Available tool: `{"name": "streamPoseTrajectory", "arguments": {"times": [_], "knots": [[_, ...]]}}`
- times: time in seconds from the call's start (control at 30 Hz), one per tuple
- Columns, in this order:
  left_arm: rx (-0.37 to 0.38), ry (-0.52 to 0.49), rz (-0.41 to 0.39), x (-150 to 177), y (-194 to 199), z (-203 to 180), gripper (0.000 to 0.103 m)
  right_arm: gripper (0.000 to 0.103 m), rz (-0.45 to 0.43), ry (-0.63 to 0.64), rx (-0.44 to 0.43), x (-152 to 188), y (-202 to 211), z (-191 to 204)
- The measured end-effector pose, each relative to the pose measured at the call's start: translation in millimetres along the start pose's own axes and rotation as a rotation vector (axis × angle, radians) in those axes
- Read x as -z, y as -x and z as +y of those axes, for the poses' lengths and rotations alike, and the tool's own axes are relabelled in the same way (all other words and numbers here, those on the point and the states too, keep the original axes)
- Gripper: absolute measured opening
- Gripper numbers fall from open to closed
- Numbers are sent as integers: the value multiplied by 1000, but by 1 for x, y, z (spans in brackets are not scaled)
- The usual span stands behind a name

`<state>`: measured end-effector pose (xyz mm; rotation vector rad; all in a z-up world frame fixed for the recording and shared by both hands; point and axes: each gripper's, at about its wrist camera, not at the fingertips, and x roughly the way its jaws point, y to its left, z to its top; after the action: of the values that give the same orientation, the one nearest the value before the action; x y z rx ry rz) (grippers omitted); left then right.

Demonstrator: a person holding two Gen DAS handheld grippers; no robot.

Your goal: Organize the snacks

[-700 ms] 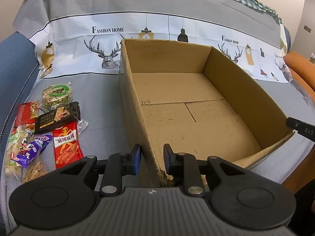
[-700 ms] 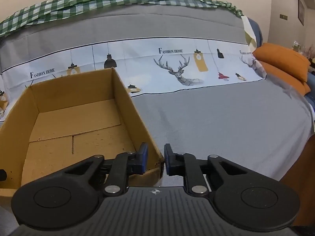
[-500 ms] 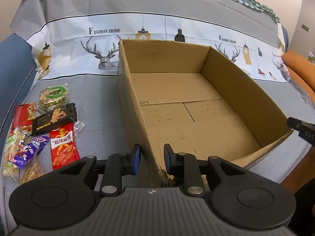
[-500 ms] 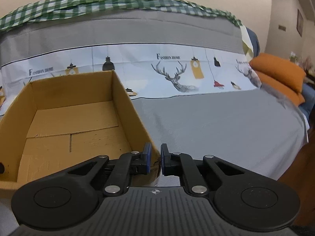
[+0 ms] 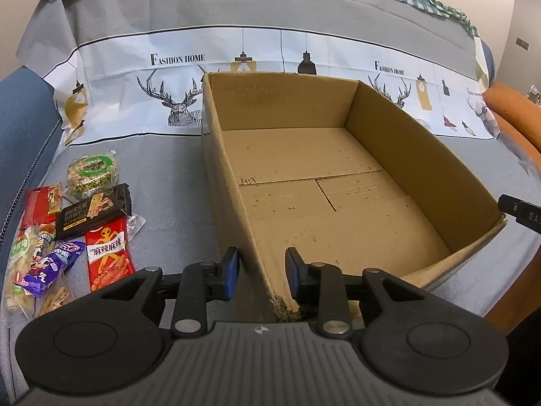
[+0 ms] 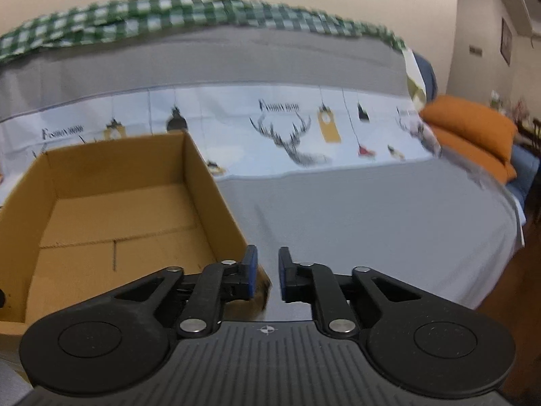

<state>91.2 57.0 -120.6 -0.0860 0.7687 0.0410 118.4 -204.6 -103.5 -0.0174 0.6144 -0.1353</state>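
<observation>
An empty open cardboard box point(image 5: 338, 203) sits on the grey sofa cover; it also shows in the right wrist view point(image 6: 111, 216). My left gripper point(image 5: 262, 272) is open, its fingers astride the box's near left corner wall. My right gripper point(image 6: 267, 272) is open and empty, just right of the box's near right corner. A pile of snack packets lies left of the box: a red spicy-strip pack point(image 5: 108, 257), a black bar pack point(image 5: 91, 213), a round green-label cake point(image 5: 93, 171) and a purple candy pack point(image 5: 50, 267).
The printed sofa backrest point(image 5: 270, 57) rises behind the box, with a green checked cloth point(image 6: 169, 23) on top. Orange cushions point(image 6: 473, 135) lie at the far right. The sofa's front edge drops off at the right point(image 6: 500, 270). A blue armrest point(image 5: 20, 118) is at the left.
My right gripper shut almost fully, then opened again, and has moved, leaving its view blurred. My left gripper stays open around the box's corner wall.
</observation>
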Motion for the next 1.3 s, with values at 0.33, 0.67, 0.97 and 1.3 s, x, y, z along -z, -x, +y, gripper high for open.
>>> {"name": "streamPoseTrajectory", "arguments": {"times": [0.33,0.67,0.97,1.3], "knots": [[5,-2,-3,0,-1,-1,33,33,84,-14,-39,2,-8,-4],[14,1,-10,0,-2,-1,33,40,-60,-38,4,1,9,-13],[16,-4,-18,1,-1,-1,33,44,4,-45,-2,3,-4,-23],[24,2,-23,2,-1,1,34,16,12,-79,-48,3,2,-30]]}}
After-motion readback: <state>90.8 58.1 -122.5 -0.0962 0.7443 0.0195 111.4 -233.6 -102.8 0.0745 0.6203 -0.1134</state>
